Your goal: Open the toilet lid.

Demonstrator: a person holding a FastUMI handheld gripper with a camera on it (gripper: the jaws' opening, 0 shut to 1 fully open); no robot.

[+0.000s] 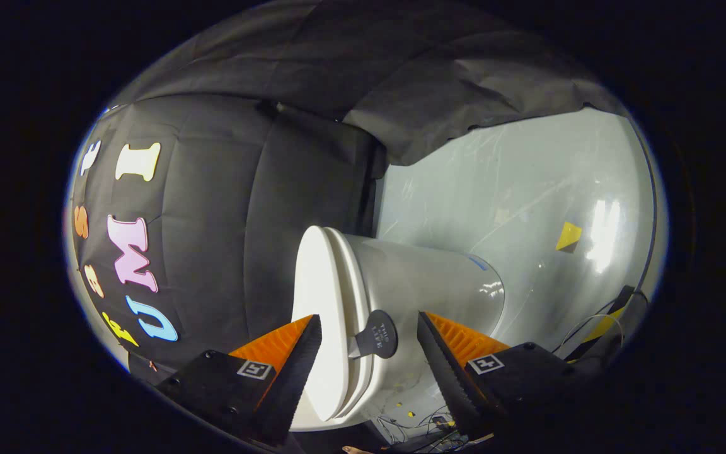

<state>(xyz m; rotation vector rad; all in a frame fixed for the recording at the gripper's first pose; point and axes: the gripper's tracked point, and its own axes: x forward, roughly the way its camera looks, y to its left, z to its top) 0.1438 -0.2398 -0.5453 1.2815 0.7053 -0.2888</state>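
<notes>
A white toilet [426,284] appears turned on its side in my rolled view, its bowl stretching toward the pale floor. Its white lid [314,296] lies flat against the seat, facing the black cloth wall. A dark round tab [380,335] sticks out from the rim where lid and seat meet. My gripper [368,317] is open, its two fingers spread wide to either side of that tab. The tab sits between the fingertips and touches neither of them. One finger [293,359] overlaps the lid's face, the other [448,353] the bowl side.
Black cloth wall [224,221] hangs close behind the toilet. A glossy pale floor [527,208] carries a yellow marker [568,236]. Loose cables [583,328] and yellow-black tape [609,321] lie near the bowl's base, with more wires [413,422] under the fingers.
</notes>
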